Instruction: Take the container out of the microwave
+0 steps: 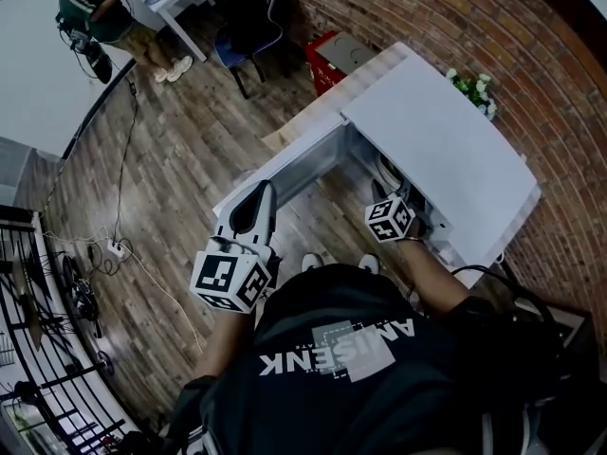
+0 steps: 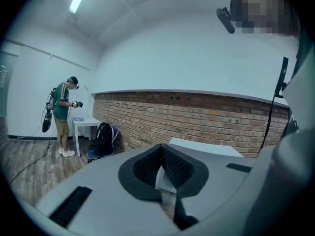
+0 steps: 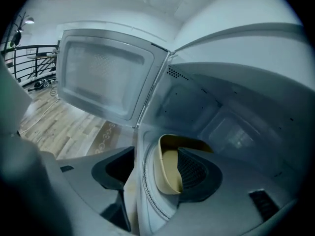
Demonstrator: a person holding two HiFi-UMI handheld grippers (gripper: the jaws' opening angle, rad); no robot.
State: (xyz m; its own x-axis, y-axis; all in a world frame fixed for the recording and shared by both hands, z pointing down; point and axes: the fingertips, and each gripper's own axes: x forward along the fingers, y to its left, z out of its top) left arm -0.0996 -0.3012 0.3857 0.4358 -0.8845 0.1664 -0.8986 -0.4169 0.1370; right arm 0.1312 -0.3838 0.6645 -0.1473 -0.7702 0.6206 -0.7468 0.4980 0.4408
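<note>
The white microwave (image 1: 446, 150) stands with its door (image 1: 285, 164) swung open to the left. In the right gripper view a beige container (image 3: 170, 173) sits on the glass turntable (image 3: 147, 195) inside the cavity. My right gripper (image 3: 153, 165) is open at the cavity mouth. Its right pad (image 3: 197, 173) is inside the container, the left pad (image 3: 115, 168) is outside, and the container's wall is between them, not pressed. In the head view only its marker cube (image 1: 391, 218) shows. My left gripper (image 1: 266, 192) (image 2: 160, 149) hangs over the door's free edge with its fingertips meeting, holding nothing.
A brick wall (image 1: 531, 55) runs behind the microwave, with a small plant (image 1: 472, 88) at its corner. A red box (image 1: 332, 60), a chair with a backpack (image 1: 248, 17) and another person (image 1: 100, 12) by a white table are farther off. Cables (image 1: 114, 249) lie on the wooden floor.
</note>
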